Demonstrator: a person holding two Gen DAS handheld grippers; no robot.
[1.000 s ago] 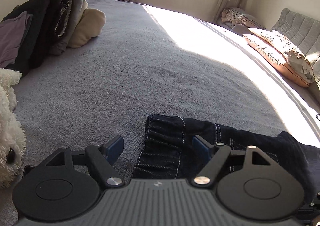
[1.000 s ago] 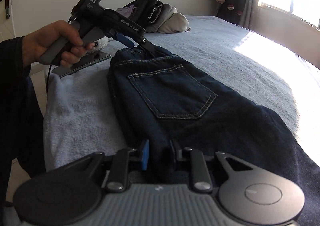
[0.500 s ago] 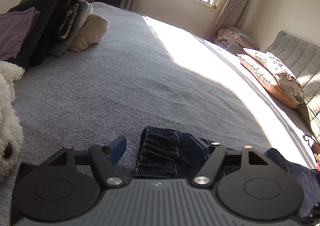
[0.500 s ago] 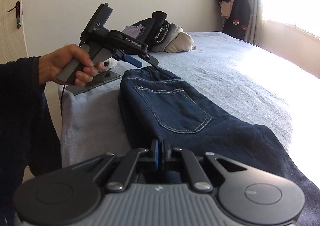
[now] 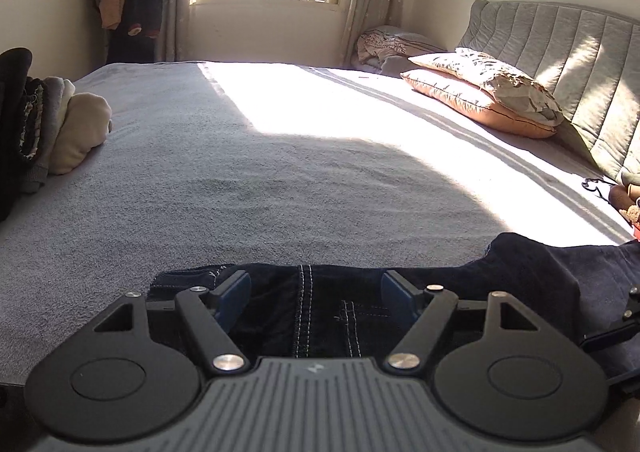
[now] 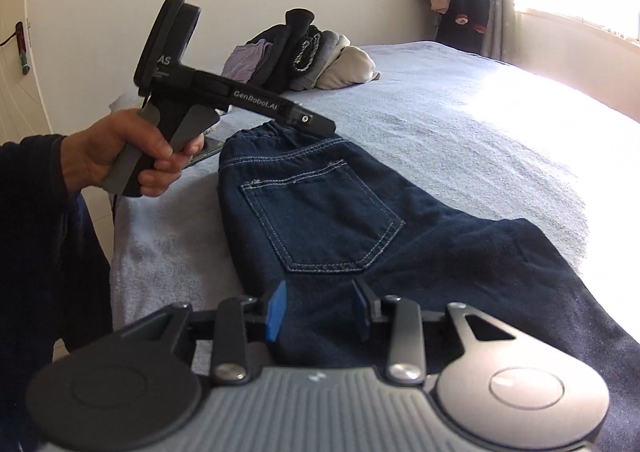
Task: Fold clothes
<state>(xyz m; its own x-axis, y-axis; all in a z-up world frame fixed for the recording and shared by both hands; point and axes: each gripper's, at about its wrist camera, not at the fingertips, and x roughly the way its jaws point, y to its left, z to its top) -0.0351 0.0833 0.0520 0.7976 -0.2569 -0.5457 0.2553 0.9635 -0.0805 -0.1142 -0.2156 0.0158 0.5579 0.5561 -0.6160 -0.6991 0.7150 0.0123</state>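
Dark blue jeans [image 6: 320,208] lie folded lengthwise on the grey bed blanket [image 6: 460,140], back pocket up, waistband toward the left hand. My left gripper [image 5: 314,290] is open just above the waistband of the jeans [image 5: 328,304], blue pads wide apart. In the right wrist view the left gripper [image 6: 320,124] hovers over the waistband, held by a hand. My right gripper [image 6: 318,312] is open over the jeans below the pocket, with cloth between the pads.
A pile of folded clothes [image 6: 304,52] sits at the blanket's far left corner and shows in the left wrist view [image 5: 48,132]. Pillows [image 5: 480,96] and a padded headboard [image 5: 560,64] lie at the right. A dark flat object [image 6: 208,148] lies near the left hand.
My right gripper, shut on the jeans before, has opened. My left gripper has swung right and now sits over the waistband, still open.
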